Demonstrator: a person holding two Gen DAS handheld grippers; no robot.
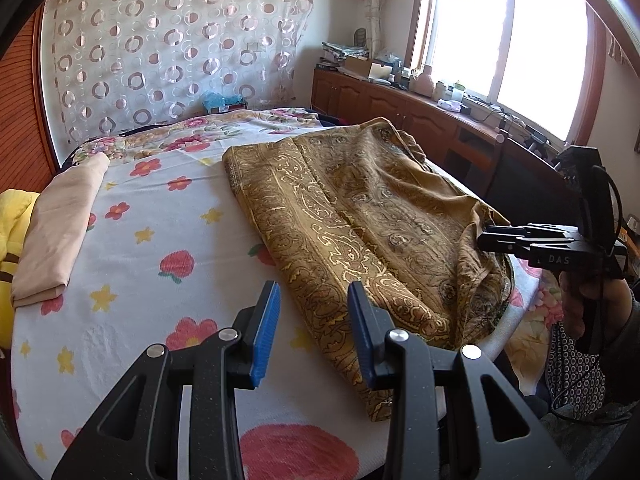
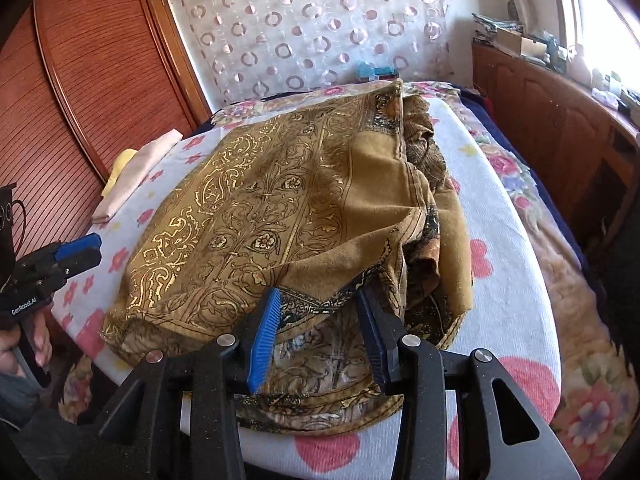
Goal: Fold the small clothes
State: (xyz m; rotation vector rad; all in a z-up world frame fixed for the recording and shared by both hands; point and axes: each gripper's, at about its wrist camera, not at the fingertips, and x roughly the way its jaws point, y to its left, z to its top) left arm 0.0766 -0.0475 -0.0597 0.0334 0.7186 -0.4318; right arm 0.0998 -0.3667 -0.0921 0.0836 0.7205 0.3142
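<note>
Mustard-gold paisley-printed cloth garment (image 1: 360,216) lies on the white flower-print bed sheet (image 1: 160,240), right of the bed's middle, already doubled over in loose layers, bunched and rumpled along its right edge; a folded beige cloth (image 1: 60,224) sits well apart on the left side, with a yellow fabric item (image 1: 12,232) just beside it at the bed's edge.

Left gripper (image 1: 314,320) has its blue-padded fingers (image 1: 266,332) spread wide, nothing between them; it hovers over the sheet at the garment's near left hem, right finger over the cloth edge, contact unclear.

Right gripper (image 2: 320,328) also has jaws wide apart, holding nothing; it sits low at the near edge of the garment, a raised cloth flap just ahead of the gap between the pads; whether the pads touch the cloth can't be told.

Step, as a judgement: mid-fold, between grasps, both tools lining up on the near hem for the next fold; folding looks partly done, garment still messy.

Next move likely calls for: closing each gripper on a near corner, catching all layers; then lifting evenly and carrying the hem over toward the far edge; the bunched right side may need smoothing first.
</note>
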